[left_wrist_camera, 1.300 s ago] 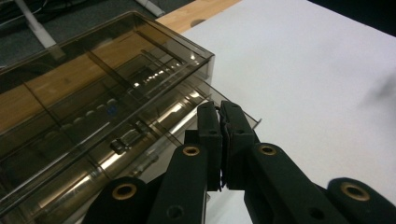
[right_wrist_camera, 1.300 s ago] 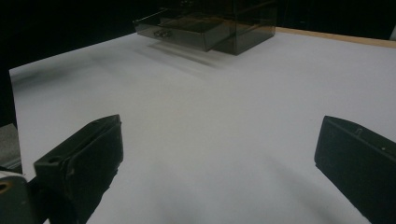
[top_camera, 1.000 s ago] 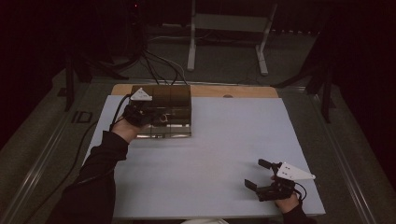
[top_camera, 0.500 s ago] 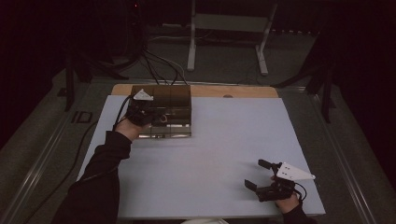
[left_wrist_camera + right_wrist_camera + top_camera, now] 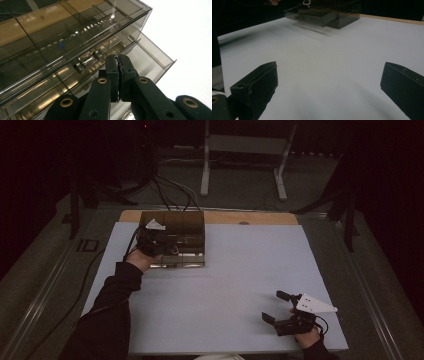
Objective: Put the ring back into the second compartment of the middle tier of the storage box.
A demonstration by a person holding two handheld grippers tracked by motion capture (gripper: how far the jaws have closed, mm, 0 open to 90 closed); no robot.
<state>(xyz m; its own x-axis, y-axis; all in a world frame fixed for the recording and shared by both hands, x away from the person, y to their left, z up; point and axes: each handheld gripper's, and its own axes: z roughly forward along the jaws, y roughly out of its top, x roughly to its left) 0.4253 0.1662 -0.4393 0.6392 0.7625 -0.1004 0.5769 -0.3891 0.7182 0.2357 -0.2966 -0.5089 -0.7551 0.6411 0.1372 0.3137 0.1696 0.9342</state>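
Note:
A smoked clear drawer box [image 5: 186, 226] stands at the back left of the white table [image 5: 225, 280]. My left gripper [image 5: 156, 243] hovers at its front left side. In the left gripper view the jaws [image 5: 118, 59] are shut tip to tip, with nothing visible between them. They sit just right of a small metal drawer handle [image 5: 87, 62], above a drawer [image 5: 152, 58] that is pulled out a little. My right gripper [image 5: 281, 309] rests near the table's front right corner, jaws wide apart [image 5: 329, 85] and empty. The box [image 5: 329, 11] lies far ahead of it.
A strip of wooden tabletop [image 5: 250, 217] shows behind the white sheet. Beyond the table stand a metal frame's legs [image 5: 242, 150] and a tangle of cables [image 5: 167, 190]. A dark sleeve [image 5: 107, 312] reaches in from the lower left.
My left gripper has sunk slightly at the front of the drawer box, still shut. The right gripper has stayed where it was.

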